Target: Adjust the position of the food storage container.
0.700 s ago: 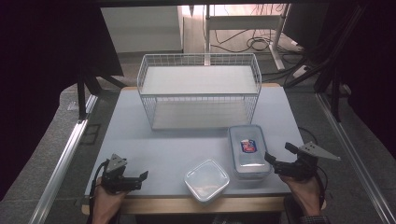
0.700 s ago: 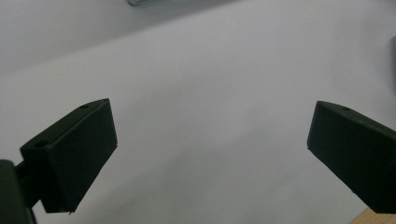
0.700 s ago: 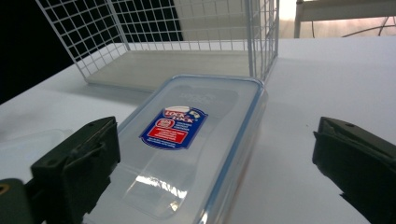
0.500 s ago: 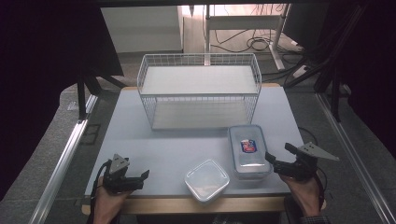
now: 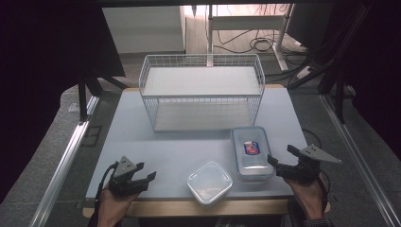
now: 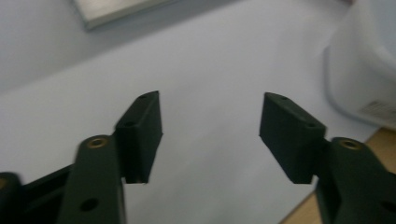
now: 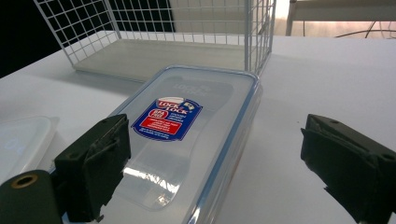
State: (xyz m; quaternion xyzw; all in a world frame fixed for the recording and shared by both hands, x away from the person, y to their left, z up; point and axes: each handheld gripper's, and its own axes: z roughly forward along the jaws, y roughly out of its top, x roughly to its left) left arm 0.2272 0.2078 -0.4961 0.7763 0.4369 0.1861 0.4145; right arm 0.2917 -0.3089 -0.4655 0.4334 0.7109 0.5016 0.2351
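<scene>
- Table (image 5: 142,142): pale top w/ wood front edge, seen from high view; white wire basket (image 5: 202,92) stood at far centre, light board as its floor.
- Rect. lidded container (image 5: 251,152) lay right of centre, near side of basket, just in front of basket's right corner; clear lid w/ blue rim and a red-blue label.
- Square container (image 5: 209,182), translucent, lay near front edge, just left of the rect. one; the two close, cannot tell if touching.
- Right gripper (image 5: 283,161) sat at table's right front, held in person's right hand (image 5: 307,196); grey three-cornered plate on top.
- Right gripper view: jaws stood wide apart, nothing clamped. Rect. lidded container (image 7: 187,140) lay ahead betw. them, nearer the left-hand jaw in that view; pads not pressing on it. Wire basket (image 7: 187,32) behind it; corner of square container (image 7: 23,140) at left edge.
- Left gripper (image 5: 146,171) at table's left front, in person's left hand (image 5: 113,205), well apart from both containers.
- Left gripper view: jaws parted to a middling gap, bare table (image 6: 210,84) betw. them, nothing held. Rounded translucent container (image 6: 359,70) at right edge of that view, clear of the jaws; blurred, likely the square one.
</scene>
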